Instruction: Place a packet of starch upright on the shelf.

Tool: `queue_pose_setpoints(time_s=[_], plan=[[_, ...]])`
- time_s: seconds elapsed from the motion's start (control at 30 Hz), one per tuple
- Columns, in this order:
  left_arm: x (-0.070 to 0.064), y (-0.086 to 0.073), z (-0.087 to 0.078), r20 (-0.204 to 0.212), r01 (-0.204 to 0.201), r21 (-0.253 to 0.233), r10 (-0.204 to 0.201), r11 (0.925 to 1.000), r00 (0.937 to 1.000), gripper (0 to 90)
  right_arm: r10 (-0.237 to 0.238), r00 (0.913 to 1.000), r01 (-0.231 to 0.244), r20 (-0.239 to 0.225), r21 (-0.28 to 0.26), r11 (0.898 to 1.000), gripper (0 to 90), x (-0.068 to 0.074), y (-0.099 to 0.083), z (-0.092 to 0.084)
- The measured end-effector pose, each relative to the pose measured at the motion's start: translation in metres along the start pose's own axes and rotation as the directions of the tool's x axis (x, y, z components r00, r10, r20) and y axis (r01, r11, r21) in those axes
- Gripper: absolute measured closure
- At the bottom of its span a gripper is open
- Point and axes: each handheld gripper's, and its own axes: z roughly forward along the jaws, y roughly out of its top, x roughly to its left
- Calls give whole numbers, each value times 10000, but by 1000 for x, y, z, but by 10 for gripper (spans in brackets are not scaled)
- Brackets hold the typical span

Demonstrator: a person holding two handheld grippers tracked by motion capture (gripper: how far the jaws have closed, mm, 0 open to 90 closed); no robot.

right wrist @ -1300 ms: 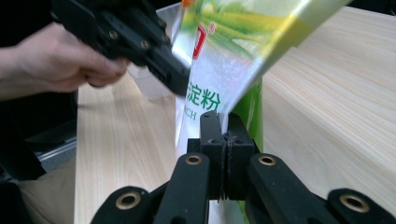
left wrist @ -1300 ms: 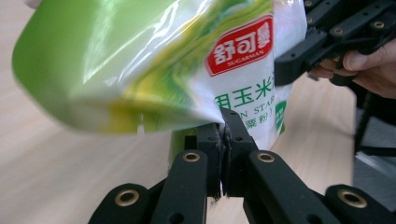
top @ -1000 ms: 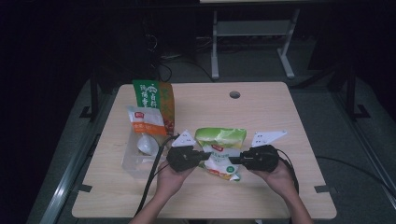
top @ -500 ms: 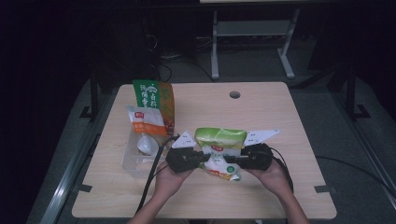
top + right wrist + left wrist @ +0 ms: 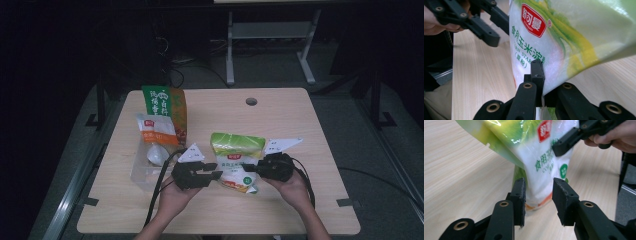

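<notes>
The bag of corn starch (image 5: 239, 162) stands up near the middle of the wooden table (image 5: 310, 130), between the person's two hands. It stands because the right gripper (image 5: 257, 169) is holding it. In the right gripper view the two black jaws are squeezed together on the side edge of the bag (image 5: 554, 47), with the thin plastic pinched flat between them. That grip most likely keeps the soft bag from flopping over (it looks floppy and heavy at the bottom).

The left gripper (image 5: 212, 172) has just been opening its jaws. In the left gripper view they stand apart, and the lower part of the bag (image 5: 541, 170) sits just past the tips, in line with the gap. The pads do not press on it. So this looks like a hand-over: one side holds on tight while the other lets go.

To the left on the table stand an orange and green food bag (image 5: 167, 107) and a smaller white packet (image 5: 156, 131) with a clear plastic tub (image 5: 147, 165). They are well apart from both grippers.
</notes>
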Motion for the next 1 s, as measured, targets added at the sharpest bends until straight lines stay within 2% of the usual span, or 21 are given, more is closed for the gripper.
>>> queue_pose_setpoints(time_s=[0.27, 0.5, 0.77, 1.0], plan=[[-11, -14, -15, -55, -421, 58, 421, 9991, 9991, 528, -50, 10000, 50, -4, 139, 9999, 889, 3, 11, 0], [-20, -25, -26, -17, -850, 185, 850, 9962, 9964, 512, -28, 10000, 28, -12, 187, 9998, 892, 5, 24, 0], [-26, -34, -32, 254, -1024, 127, 1020, 9947, 9945, 480, -63, 9999, 64, -105, 79, 9999, 894, 6, 42, 1], [-26, -44, -34, 493, -1089, 290, 1074, 9936, 9930, 462, -134, 9996, 131, -263, -122, 9998, 895, 9, 60, 4]])
